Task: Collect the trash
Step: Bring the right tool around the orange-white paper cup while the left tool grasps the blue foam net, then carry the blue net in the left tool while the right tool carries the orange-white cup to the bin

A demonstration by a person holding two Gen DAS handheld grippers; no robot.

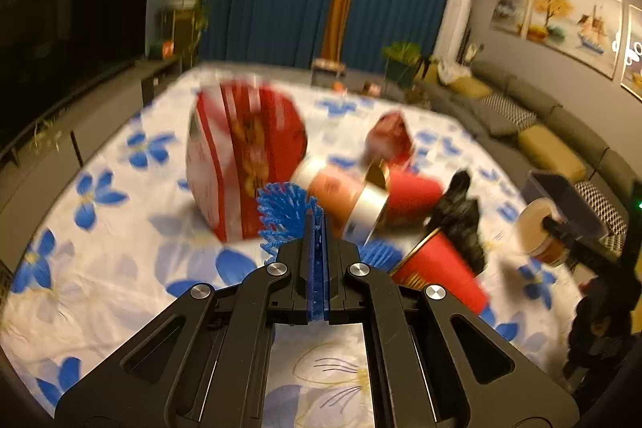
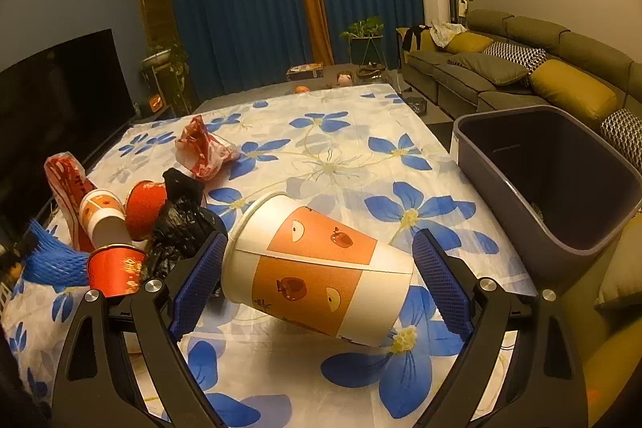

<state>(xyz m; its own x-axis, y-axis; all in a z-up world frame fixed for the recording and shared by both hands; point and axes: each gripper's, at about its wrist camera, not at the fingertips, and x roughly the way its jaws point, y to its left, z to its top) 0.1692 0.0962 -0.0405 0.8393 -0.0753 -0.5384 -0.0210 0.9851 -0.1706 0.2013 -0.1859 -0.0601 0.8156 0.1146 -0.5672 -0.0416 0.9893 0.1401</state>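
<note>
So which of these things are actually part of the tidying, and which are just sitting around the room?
Part of the job:
blue foam net
orange-and-white paper cup
red paper cups
black plastic bag
crumpled red wrapper
red snack bag
grey bin

Just lying about:
sofa
television
potted plant

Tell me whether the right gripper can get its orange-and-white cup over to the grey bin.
Probably yes. The right gripper has the orange-and-white cup between its pads, and the grey bin stands open just to its right, with only bare tablecloth between them.
</note>
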